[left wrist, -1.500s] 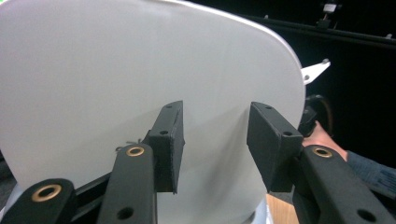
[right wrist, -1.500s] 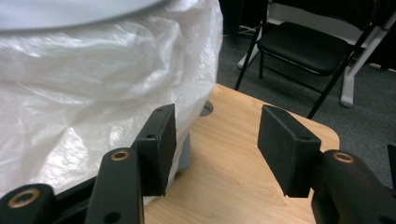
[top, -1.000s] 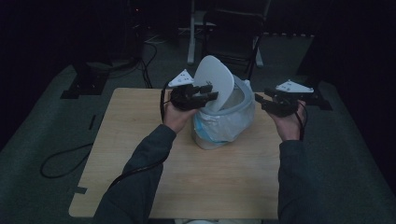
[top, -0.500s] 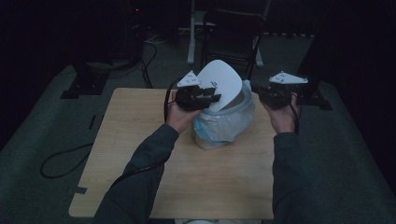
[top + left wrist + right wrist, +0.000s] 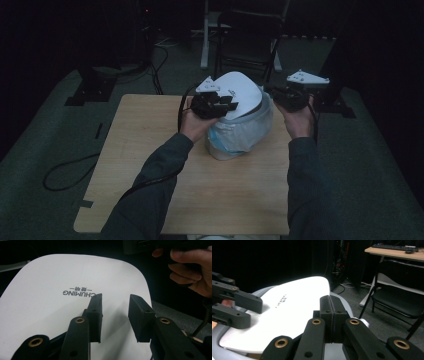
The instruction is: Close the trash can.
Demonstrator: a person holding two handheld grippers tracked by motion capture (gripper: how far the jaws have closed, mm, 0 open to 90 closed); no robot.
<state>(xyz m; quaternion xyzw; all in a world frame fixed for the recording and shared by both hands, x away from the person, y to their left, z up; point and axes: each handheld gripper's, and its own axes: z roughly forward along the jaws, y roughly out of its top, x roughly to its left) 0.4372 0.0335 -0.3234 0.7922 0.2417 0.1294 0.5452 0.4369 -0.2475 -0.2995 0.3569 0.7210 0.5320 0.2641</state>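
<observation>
The left tool point(image 5: 115, 312), just closing but apart, is held over the white lid point(image 5: 240, 95); the right tool point(image 5: 332, 320), beside the lid, is pressed together, empty.

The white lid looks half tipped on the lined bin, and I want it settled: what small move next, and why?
Probably close the left gripper on the white lid: its jaws have been closing over the lid's face but are apart. The right gripper is shut and empty beside the bin.
</observation>
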